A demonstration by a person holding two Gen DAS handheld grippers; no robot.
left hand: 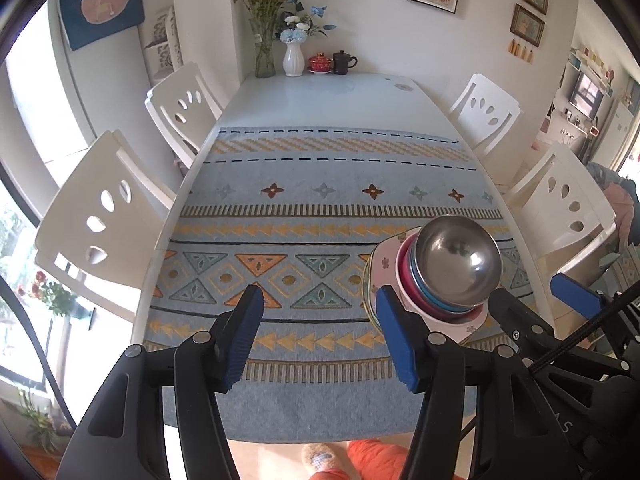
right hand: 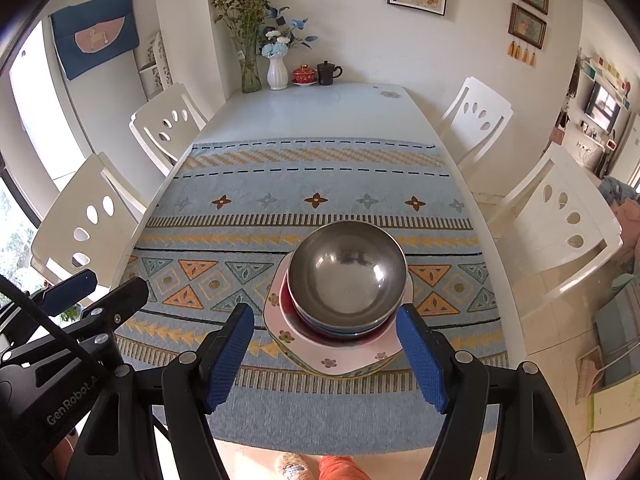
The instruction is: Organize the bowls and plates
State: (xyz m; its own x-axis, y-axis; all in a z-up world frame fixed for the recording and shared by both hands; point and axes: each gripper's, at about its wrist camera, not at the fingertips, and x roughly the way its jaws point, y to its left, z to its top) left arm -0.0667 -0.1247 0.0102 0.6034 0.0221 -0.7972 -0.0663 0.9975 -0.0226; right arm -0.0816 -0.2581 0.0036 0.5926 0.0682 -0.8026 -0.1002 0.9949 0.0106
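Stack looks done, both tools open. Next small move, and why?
Probably back both tools away. The steel bowl already sits nested on the coloured bowls, and those on the floral plate. The right tool stands open around the stack without pinching it; the left tool is open beside it. No other dishes show loose on the tablecloth.

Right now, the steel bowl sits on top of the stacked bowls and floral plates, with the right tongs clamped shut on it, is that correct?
Not quite: the right tongs stand open around the stack, touching nothing, as the right wrist view shows. The steel bowl does top the stacked bowls and floral plates.
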